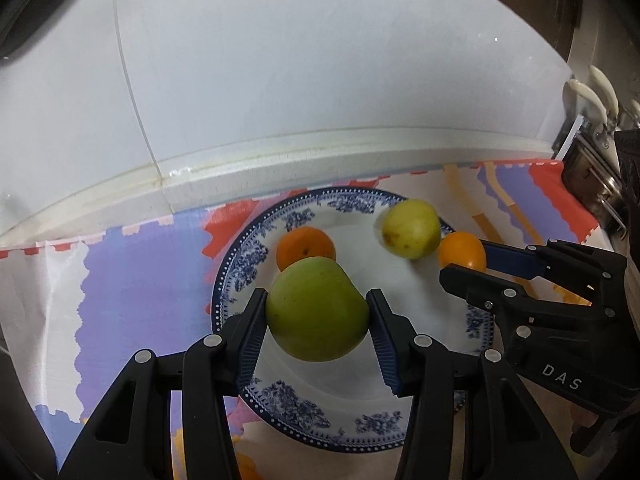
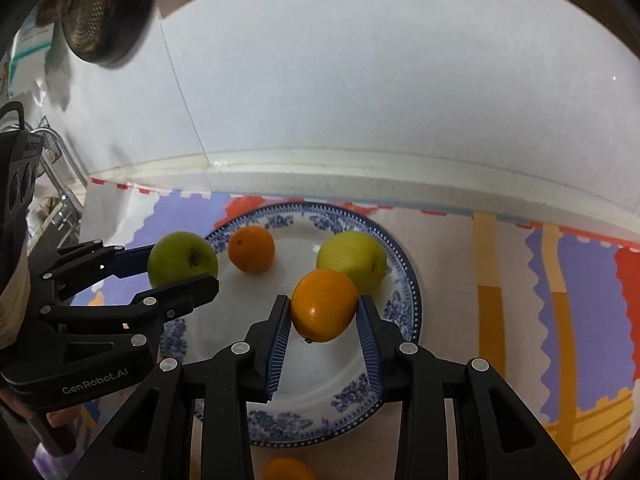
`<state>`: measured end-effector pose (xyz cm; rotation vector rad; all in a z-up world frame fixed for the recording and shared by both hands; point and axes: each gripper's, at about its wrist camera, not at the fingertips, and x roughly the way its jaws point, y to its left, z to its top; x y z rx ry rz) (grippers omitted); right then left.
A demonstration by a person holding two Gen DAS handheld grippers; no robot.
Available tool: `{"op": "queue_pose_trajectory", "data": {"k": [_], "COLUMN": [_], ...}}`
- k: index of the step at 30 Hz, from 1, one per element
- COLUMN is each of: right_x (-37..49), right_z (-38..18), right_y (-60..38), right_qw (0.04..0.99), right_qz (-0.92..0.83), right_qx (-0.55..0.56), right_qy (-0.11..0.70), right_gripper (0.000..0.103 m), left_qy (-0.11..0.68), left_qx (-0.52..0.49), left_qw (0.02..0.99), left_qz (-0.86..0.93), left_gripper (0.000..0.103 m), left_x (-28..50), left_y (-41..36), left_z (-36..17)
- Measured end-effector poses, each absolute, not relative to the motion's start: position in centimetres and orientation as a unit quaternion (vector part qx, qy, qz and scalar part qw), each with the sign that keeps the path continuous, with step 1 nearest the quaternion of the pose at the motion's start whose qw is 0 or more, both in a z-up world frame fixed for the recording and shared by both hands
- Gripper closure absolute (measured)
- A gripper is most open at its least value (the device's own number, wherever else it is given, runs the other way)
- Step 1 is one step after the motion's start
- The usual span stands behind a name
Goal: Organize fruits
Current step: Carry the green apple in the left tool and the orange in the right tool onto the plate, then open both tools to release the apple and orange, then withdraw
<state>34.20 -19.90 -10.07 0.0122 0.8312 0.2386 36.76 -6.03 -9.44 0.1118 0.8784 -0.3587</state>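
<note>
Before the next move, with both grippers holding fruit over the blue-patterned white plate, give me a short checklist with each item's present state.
1. Left gripper shut on the large green apple: ok, both pads press its sides.
2. Right gripper shut on the bright orange: ok, pads on both sides.
3. Both held fruits above the blue-patterned white plate: ok.
4. Bare plate under the green apple: ok, white centre shows beneath; the small orange lies just behind.
5. Room beside the yellow-green apple for the bright orange: cannot tell, they look very close.
6. Stray orange fruit off the plate at the near edge: not ok, not yet placed.
</note>
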Motion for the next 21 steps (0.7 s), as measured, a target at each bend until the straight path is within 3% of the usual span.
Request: {"op": "queue_pose_trajectory", "data": {"k": [18, 21], "right_x": [35.8, 35.9], "right_z": [-12.5, -12.4], "right_y": [-19.9, -19.9], "right_qw": [0.894, 0.895], "right_qz": [0.108, 0.103], "right_qx": [0.005, 0.006], "right_qy": [0.435, 0.433], "right_gripper": [0.068, 0.062], "left_qy": [0.450, 0.443], "left_qx": [0.059, 0.061], "left_qw": [0.874, 0.878], "left_qz": [-0.175, -0.170], "left_gripper": [0.054, 0.048], "left_x": [38.2, 38.1], "left_y": [-6.3, -6.1], "left_z": [-11.6, -11.2]}}
